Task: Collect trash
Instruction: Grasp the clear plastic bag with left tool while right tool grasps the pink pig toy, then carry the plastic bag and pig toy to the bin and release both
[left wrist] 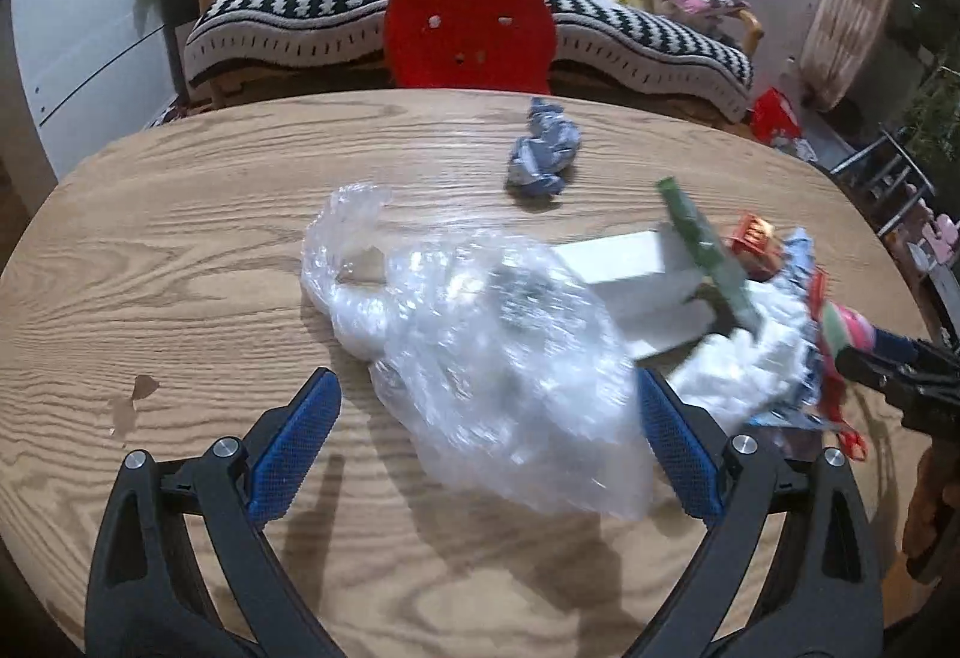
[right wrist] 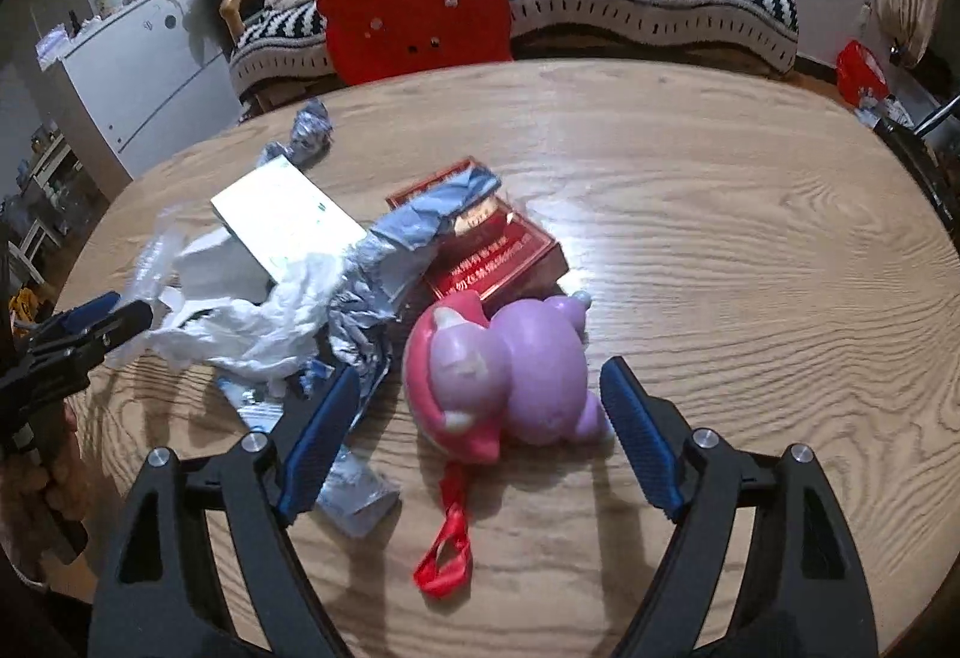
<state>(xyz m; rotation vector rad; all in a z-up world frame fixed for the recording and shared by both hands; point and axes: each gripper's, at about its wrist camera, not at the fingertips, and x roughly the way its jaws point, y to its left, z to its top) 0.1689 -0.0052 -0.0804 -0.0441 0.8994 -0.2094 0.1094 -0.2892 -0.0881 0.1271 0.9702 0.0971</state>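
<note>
A crumpled clear plastic bag point(left wrist: 480, 358) lies on the wooden table point(left wrist: 180, 250), between the fingers of my open left gripper point(left wrist: 489, 442). Behind it lie a white box point(left wrist: 636, 286), a green flat piece point(left wrist: 702, 250) and a blue-white wrapper ball point(left wrist: 543, 153). My right gripper point(right wrist: 480, 430) is open around a pink and purple toy point(right wrist: 504, 376) with a red strap point(right wrist: 447, 556). Left of the toy lie white crumpled plastic point(right wrist: 252, 328), a silver-blue wrapper point(right wrist: 408, 244), a red box point(right wrist: 498, 250) and the white box point(right wrist: 282, 220). The left gripper shows in the right wrist view point(right wrist: 84, 328).
A red bear-shaped chair back point(left wrist: 468, 21) stands at the table's far edge, with a striped sofa point(left wrist: 630, 39) behind it. A white cabinet point(left wrist: 78, 33) stands at the left. A small stain point(left wrist: 135, 400) marks the table near my left gripper.
</note>
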